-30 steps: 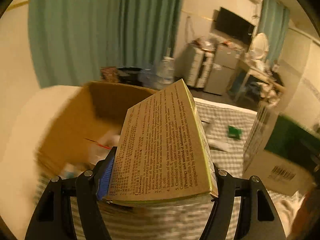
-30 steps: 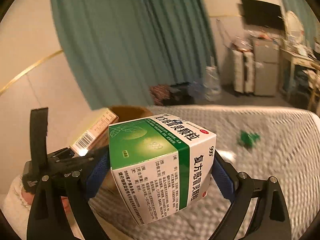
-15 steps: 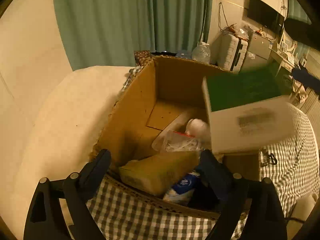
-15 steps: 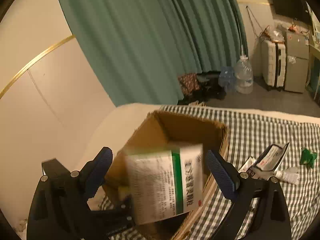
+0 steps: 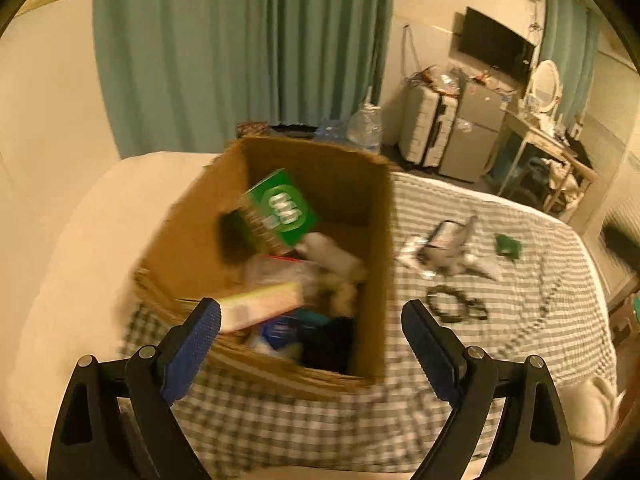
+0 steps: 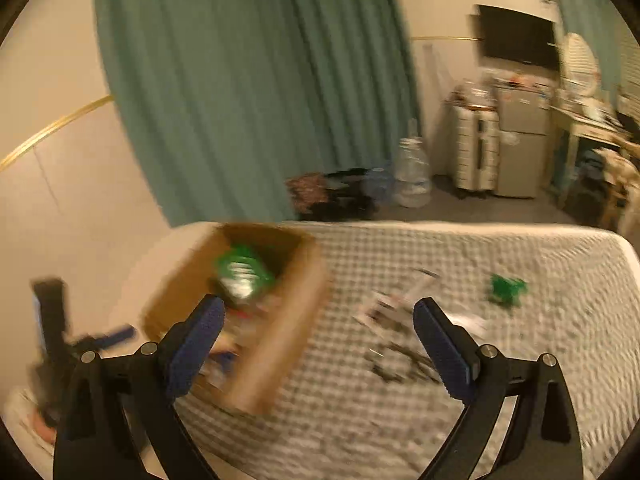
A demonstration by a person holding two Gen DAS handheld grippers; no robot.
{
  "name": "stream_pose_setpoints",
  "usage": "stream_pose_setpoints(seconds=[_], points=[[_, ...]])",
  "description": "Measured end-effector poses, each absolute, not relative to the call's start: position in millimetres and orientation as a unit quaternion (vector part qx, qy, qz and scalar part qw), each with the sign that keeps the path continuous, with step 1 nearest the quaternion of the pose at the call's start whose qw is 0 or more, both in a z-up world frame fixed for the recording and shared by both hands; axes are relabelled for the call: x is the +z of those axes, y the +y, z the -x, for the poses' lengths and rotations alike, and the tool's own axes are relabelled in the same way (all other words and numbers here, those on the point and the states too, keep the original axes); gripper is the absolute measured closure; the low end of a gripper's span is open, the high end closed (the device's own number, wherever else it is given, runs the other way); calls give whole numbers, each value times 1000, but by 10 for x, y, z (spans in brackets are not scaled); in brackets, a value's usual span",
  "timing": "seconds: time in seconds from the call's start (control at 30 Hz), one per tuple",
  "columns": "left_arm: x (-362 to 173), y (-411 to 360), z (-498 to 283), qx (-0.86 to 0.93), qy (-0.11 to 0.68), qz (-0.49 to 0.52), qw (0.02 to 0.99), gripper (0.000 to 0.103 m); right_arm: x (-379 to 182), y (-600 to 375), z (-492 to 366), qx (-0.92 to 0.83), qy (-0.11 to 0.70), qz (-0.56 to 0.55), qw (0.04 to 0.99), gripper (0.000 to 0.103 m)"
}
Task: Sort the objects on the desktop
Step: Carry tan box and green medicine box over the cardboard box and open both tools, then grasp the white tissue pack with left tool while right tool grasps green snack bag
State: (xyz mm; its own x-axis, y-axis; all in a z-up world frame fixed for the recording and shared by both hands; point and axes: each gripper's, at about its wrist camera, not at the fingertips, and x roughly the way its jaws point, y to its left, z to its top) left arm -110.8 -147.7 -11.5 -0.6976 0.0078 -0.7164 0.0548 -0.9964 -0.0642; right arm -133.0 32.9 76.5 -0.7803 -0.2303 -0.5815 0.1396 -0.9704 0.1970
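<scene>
Cardboard box (image 5: 380, 240) sits open on the checked cloth (image 5: 520, 320), dead ahead of the left gripper (image 5: 310, 320), whose blue-padded fingers (image 5: 192, 340) are spread wide with nothing between them. Down at six o'clock inside the box, a pale yellowish carton (image 5: 260, 308) lies nearest the front wall, touching a jumble of blurred packets. Up at twelve o'clock, a green medicine box (image 5: 280, 210) stands tilted against the far wall, its white logo facing up.

Over to the right gripper (image 6: 316, 328): also splayed open, empty, with the box at its ten o'clock and that green medicine box a smear inside. The view is heavily blurred.

Out at two o'clock from the left gripper, loose items wait on the cloth: a black cable coil (image 5: 456, 306), then crumpled white packets (image 5: 444, 244), then a small green packet (image 5: 508, 245) further right. Beyond the bed, a water jug (image 5: 364, 128) stands by the green curtain (image 5: 240, 48), with a suitcase (image 5: 426, 132) alongside.
</scene>
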Motion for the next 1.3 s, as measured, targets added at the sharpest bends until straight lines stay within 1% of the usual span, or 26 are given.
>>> stream_pose_setpoints(seconds=[0.07, 0.1, 0.13, 0.2, 0.33, 0.47, 0.63, 0.8, 0.97, 1.17, 1.27, 1.3], points=[[-133, -1144, 1067, -921, 45, -386, 3, 7, 545, 698, 1167, -940, -79, -327, 62, 7], [-151, -988, 1051, -920, 48, -389, -2, 1, 482, 829, 1127, -938, -87, -330, 53, 7], [-196, -772, 1049, -917, 51, -395, -11, 0, 427, 955, 1088, -937, -95, -332, 46, 7], [-273, -493, 1067, -911, 51, -408, -26, 0, 330, 1206, 1005, -936, -111, -332, 28, 7], [-469, 52, 1148, -906, 18, -420, -44, 0, 218, 1579, 935, -940, -112, -323, -1, 7], [-640, 345, 1361, -906, -13, -421, -45, 0, 46, 1805, 1041, -940, -128, -316, -18, 7], [-824, 540, 1691, -909, -63, -410, -37, 0, -185, 1874, 1345, -940, -143, -308, -10, 7], [-1027, 665, 2097, -903, -72, -422, -36, 0, -573, 1948, 2008, -922, -151, -357, -10, 7], [-1236, 756, 2640, -894, -66, -442, -36, 0, -775, 2179, 2449, -914, -171, -367, -28, 7], [-1491, 736, 3252, -892, -26, -452, -7, 0, -931, 2334, 2946, -918, -141, -368, -42, 7], [-1652, 720, 3496, -882, -2, -471, 2, 0, -1059, 2327, 3207, -915, -141, -377, -31, 8], [-1706, 724, 3556, -877, -3, -481, 5, 1, -1093, 2322, 3278, -914, -141, -379, -26, 8]])
